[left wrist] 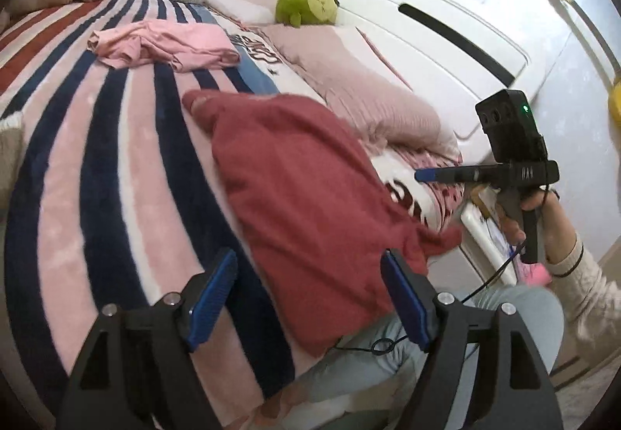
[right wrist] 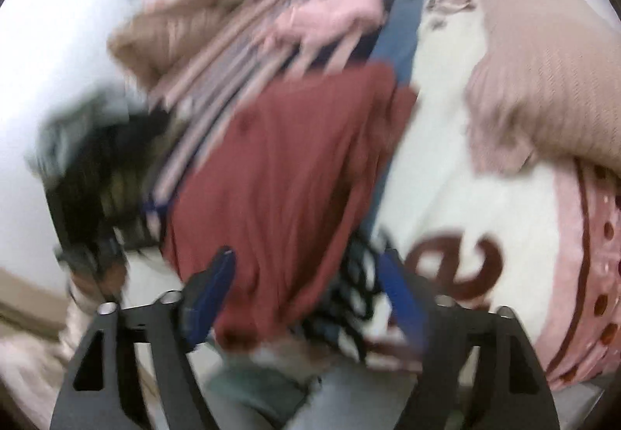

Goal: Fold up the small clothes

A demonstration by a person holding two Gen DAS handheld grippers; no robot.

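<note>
**Both grippers released over the folded red garment**

The left gripper (left wrist: 308, 298) hangs with its blue pads spread wide and nothing pinched between them; through the gap lies the near corner of the red garment (left wrist: 310, 197). That garment sits folded into a rough rectangle on the striped blanket (left wrist: 116, 158), its near edge drooping over the side of the bed above the person's pale trouser leg (left wrist: 349, 379). A thin black cable (left wrist: 382, 346) loops just below the cloth.

The right gripper (left wrist: 423, 175) shows side-on in the left wrist view, held by a hand (left wrist: 531, 212); only one blue finger is visible there, so the spread cannot be read from that angle. Its own view is heavily blurred, yet the right gripper (right wrist: 310, 294) plainly stands released, the fingers parted and the red garment (right wrist: 279, 174) below them, ungripped.

Farther off, a crumpled pink garment (left wrist: 167, 45) rests on the stripes, well apart from the red one. A pink pillow (left wrist: 357, 80) and a green plush toy (left wrist: 306, 1) lie by the white headboard (left wrist: 427, 11). The heap at the far corner is too small to make out.
</note>
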